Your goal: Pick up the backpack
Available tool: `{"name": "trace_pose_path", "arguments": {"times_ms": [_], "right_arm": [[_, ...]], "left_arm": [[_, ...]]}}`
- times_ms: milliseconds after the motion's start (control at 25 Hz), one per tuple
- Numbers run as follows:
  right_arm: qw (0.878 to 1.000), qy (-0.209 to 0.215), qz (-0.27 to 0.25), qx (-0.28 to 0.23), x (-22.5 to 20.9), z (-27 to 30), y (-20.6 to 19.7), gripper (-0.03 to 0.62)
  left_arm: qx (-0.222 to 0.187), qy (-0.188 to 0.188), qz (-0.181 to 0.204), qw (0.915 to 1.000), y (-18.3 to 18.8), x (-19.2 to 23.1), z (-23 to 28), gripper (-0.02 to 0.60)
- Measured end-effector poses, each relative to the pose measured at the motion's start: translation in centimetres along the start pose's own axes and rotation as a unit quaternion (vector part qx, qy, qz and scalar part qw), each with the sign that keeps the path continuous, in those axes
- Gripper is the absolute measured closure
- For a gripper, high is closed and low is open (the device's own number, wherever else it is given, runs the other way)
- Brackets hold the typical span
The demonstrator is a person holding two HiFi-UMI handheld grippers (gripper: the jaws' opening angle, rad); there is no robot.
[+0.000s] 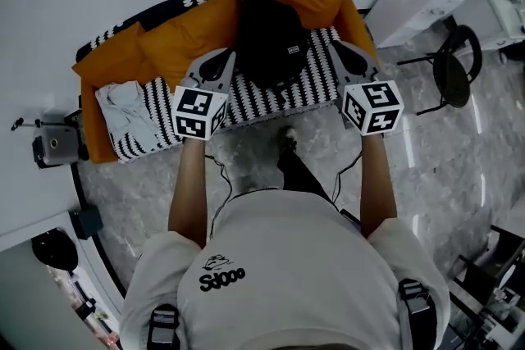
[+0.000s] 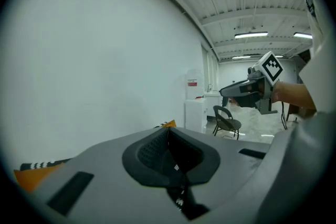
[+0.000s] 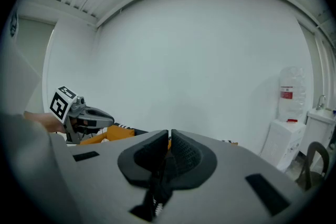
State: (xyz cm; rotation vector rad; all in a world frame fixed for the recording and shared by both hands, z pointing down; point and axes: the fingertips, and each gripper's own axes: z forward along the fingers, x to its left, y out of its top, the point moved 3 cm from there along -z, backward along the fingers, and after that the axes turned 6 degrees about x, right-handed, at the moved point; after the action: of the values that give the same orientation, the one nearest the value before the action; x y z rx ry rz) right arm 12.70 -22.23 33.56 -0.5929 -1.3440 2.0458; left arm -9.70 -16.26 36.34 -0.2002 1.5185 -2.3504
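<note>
Striped sofa (image 1: 254,100) w/ orange cushions sits tight against the wall, open floor in front. Black backpack (image 1: 271,41) is mid-seat against the back cushion, btwn both claws. Left gripper (image 1: 221,60) just beside its left edge, right gripper (image 1: 343,52) near its right, both w/ jaws together, empty

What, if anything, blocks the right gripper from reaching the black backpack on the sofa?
Probably yes: nothing blocks it. The right gripper hovers close beside the backpack with no object between them, though its jaws are shut and must open first.
</note>
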Motion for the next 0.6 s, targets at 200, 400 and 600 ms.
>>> {"name": "trace_pose_path", "arguments": {"times_ms": [200, 400, 600], "right_arm": [[0.999, 0.024, 0.008, 0.023, -6.7, 5.4, -0.1, 0.548], [0.998, 0.049, 0.014, 0.043, -12.0, 10.7, -1.0, 0.548], [0.995, 0.072, 0.014, 0.068, -16.0, 15.5, -2.8, 0.548]], "left_arm": [[0.039, 0.032, -0.017, 0.9986, 0.0, 2.3, 6.9, 0.558], [0.069, 0.045, -0.03, 0.9962, -0.5, 3.9, 12.6, 0.558], [0.088, 0.047, -0.06, 0.9933, -2.0, 5.3, 17.3, 0.558]]}}
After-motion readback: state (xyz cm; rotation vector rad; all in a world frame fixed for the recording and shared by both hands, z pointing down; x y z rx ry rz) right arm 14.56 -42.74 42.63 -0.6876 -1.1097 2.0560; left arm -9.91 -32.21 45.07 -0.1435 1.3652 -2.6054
